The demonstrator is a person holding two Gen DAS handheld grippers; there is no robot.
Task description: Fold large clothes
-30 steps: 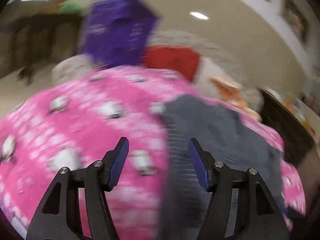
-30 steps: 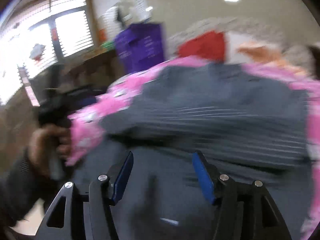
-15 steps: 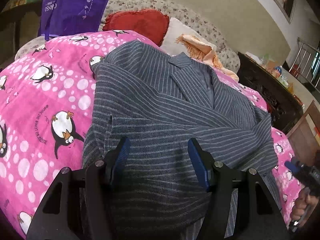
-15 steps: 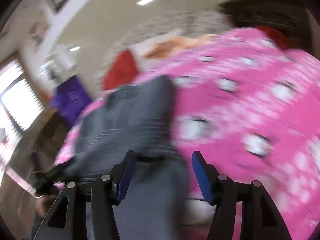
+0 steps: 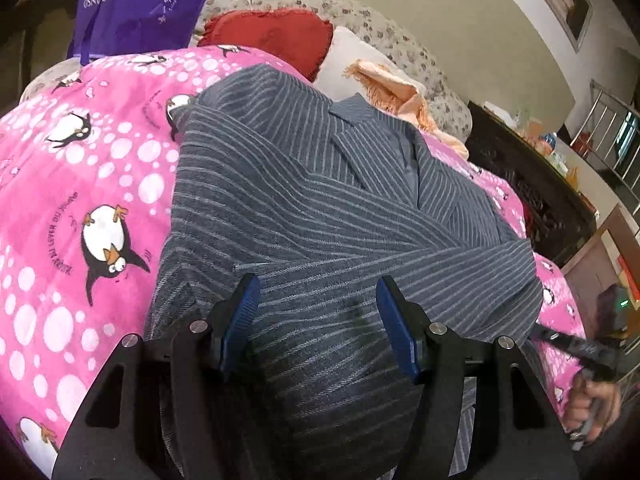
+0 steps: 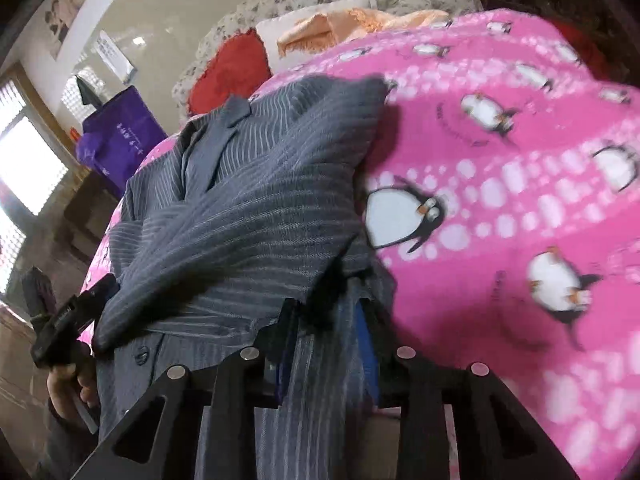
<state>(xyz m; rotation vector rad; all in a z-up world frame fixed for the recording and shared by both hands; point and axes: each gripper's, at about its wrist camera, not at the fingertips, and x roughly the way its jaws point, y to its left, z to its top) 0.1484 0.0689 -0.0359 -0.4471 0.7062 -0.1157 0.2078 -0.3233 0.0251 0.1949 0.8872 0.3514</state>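
A grey striped suit jacket [image 5: 304,208] lies front up on a pink penguin blanket [image 5: 80,184], both sleeves folded across its chest. My left gripper [image 5: 318,320] is open, its blue pads just above the jacket's lower part. In the right wrist view the jacket [image 6: 240,208] fills the left half, and my right gripper [image 6: 326,340] is shut on the jacket's lower right edge, with cloth bunched between the fingers. The right gripper also shows at the left wrist view's right edge [image 5: 576,346], held by a hand.
A red heart cushion [image 5: 272,36], a white pillow and a peach towel [image 5: 396,92] lie at the bed's head. A purple bag [image 5: 136,4] hangs at the far left. A dark wooden cabinet [image 5: 532,192] stands to the bed's right.
My right gripper swung back to the jacket's right edge and closed on its hem. My left gripper moved a little closer over the jacket and stayed open.
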